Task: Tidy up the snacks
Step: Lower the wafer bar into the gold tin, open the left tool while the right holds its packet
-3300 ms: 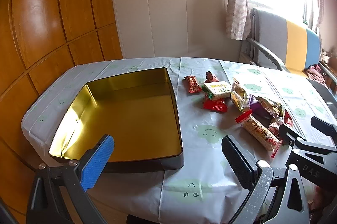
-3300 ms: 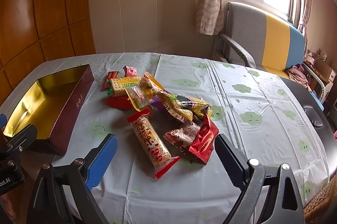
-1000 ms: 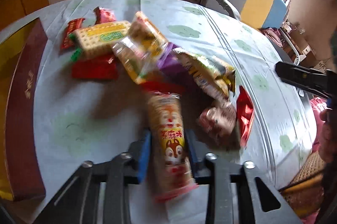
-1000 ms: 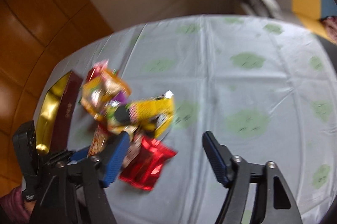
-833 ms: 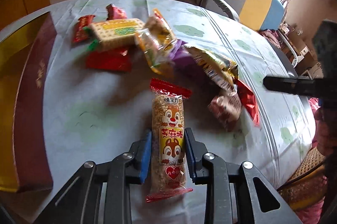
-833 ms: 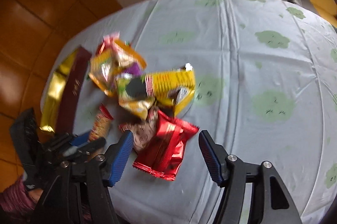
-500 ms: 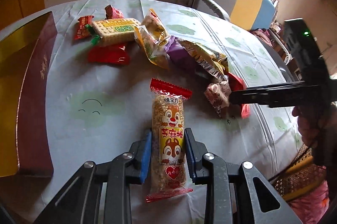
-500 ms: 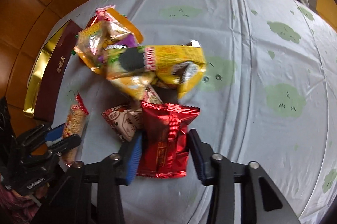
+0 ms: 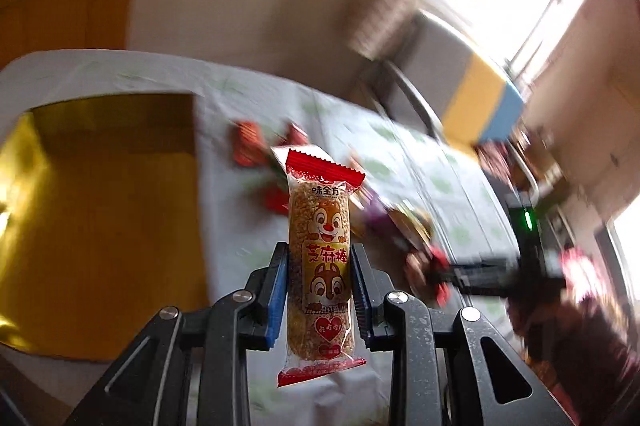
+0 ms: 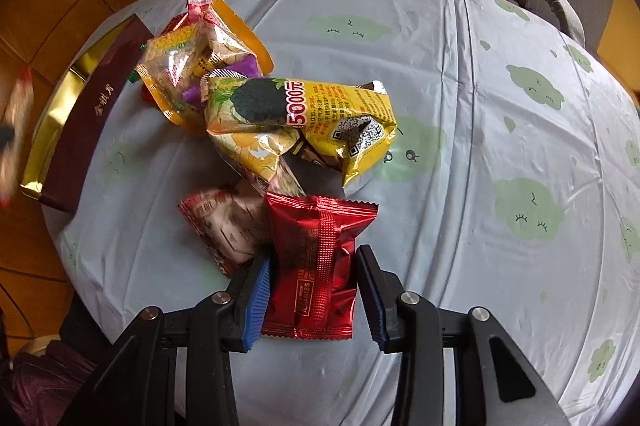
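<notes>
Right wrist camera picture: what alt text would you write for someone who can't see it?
A handheld gripper clamps a shiny red snack packet lying on a pale blue tablecloth with green cloud faces. Beyond it sits a heap of wrapped snacks topped by a crumpled yellow bag, with a gold-lined box at left.

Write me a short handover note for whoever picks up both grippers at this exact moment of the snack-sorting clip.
Left gripper: shut on the squirrel sesame bar, lifted off the table, with the open gold-lined box to its left in the left wrist view.
Right gripper: shut on the red foil packet, which seems to lie on the tablecloth at the near edge of the pile.
Left on the table: yellow bag, pinkish packet, orange and purple packs and more behind.
Done: nothing visible in the box.
Left to do: drop both held snacks in the box, then clear the pile.
</notes>
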Available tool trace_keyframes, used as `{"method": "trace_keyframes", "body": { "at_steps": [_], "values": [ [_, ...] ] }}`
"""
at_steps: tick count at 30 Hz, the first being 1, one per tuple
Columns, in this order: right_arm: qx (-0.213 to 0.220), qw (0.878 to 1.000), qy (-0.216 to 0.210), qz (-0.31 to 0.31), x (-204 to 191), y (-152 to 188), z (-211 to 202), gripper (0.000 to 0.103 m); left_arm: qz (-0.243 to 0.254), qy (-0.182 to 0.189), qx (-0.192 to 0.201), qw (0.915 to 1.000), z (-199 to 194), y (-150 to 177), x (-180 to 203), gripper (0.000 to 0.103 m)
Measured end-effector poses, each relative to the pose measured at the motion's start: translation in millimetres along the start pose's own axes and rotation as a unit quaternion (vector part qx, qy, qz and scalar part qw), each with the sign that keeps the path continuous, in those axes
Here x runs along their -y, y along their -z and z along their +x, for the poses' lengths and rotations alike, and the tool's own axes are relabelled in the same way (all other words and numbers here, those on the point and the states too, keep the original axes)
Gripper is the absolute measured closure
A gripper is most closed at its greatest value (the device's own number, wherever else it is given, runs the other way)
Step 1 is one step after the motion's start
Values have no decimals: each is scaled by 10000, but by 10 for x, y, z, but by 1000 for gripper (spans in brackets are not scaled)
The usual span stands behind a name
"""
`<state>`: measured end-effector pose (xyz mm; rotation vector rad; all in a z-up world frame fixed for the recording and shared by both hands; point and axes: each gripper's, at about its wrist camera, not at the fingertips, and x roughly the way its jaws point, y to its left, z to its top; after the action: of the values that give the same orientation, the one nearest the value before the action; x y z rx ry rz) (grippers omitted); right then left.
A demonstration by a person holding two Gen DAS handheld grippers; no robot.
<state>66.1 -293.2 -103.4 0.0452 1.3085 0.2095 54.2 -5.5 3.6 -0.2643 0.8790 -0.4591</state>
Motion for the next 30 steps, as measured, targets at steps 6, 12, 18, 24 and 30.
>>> {"method": "trace_keyframes", "body": {
  "at_steps": [6,12,18,24,30],
  "values": [
    [23,9997,191,-154,-133,20,54,61,-628,-664,134,9957,-12,-391,-631,73],
    [20,9997,183,-151,-138,24,44,61,-1001,-1012,-218,9896,372,-626,-1011,73],
    [7,9998,162,-141,-139,28,45,61,-1037,-1240,-556,9853,780,-785,-1185,73],
    [4,9998,149,-137,-74,33,27,61,-920,-1306,-698,9847,1064,-917,-1202,73],
    [0,9998,149,-139,-32,30,8,61,-810,-1426,-467,9854,976,-916,-1102,51]
  ]
}}
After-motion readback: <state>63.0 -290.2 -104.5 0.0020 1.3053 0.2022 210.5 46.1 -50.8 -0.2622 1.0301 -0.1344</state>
